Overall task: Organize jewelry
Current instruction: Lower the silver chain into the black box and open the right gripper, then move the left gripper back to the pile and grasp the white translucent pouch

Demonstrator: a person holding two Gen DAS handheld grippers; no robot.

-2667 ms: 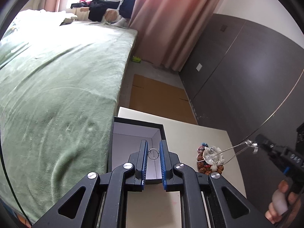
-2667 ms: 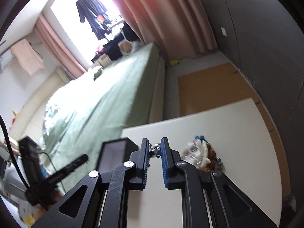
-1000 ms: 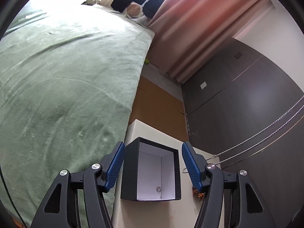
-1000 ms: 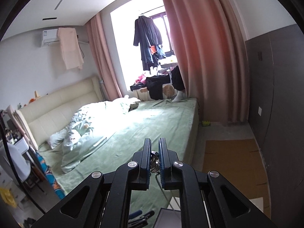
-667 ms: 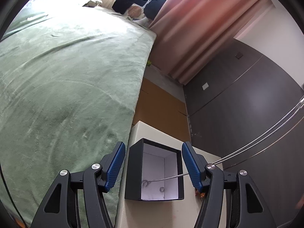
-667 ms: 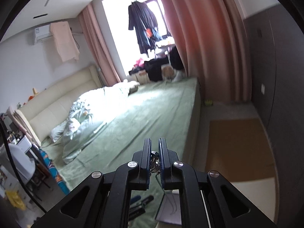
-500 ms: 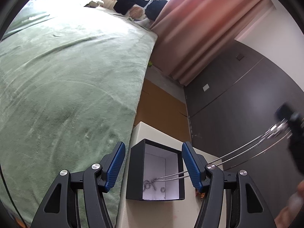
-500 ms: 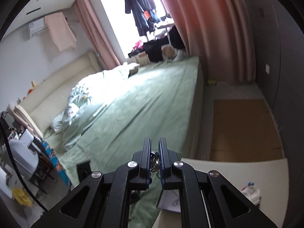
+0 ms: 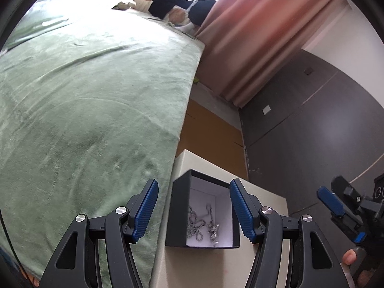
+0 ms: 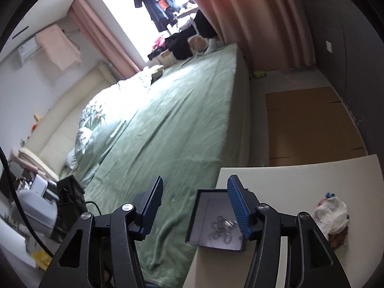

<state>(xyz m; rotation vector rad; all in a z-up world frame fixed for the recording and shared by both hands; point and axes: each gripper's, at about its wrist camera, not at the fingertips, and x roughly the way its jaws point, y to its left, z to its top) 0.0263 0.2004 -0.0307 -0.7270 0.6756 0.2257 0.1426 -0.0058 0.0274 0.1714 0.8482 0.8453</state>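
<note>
The left gripper (image 9: 194, 210) is held level and low over the cream table (image 9: 216, 268), its blue-padded fingers (image 9: 146, 207) spread wide with nothing between them. The black jewelry box (image 9: 176, 216) is seen through that gap, sitting at the table's corner next to the green bed (image 9: 84, 108). At 3 o'clock in the left wrist view the right gripper (image 9: 336, 213) is seen edge-on from the side, a fingertip of the person's hand showing below it at about 4 o'clock.

From its own camera the right gripper (image 10: 194, 210) is likewise seen spread apart and empty — it is tilted down toward the box (image 10: 192, 218), which lies partly behind the right-hand finger (image 10: 236, 212). The silver chain necklace (image 9: 202, 224) is piled loosely on the white floor of the box; its coils run roughly from 12 to 6 o'clock in the left view, with a small pendant toward the 5 o'clock corner. Its long axis cannot be told more closely. A heap of mixed jewelry (image 10: 333, 218) — white pieces over brown beads — rests on the table at 3 o'clock in the right view, well apart from the box.
</note>
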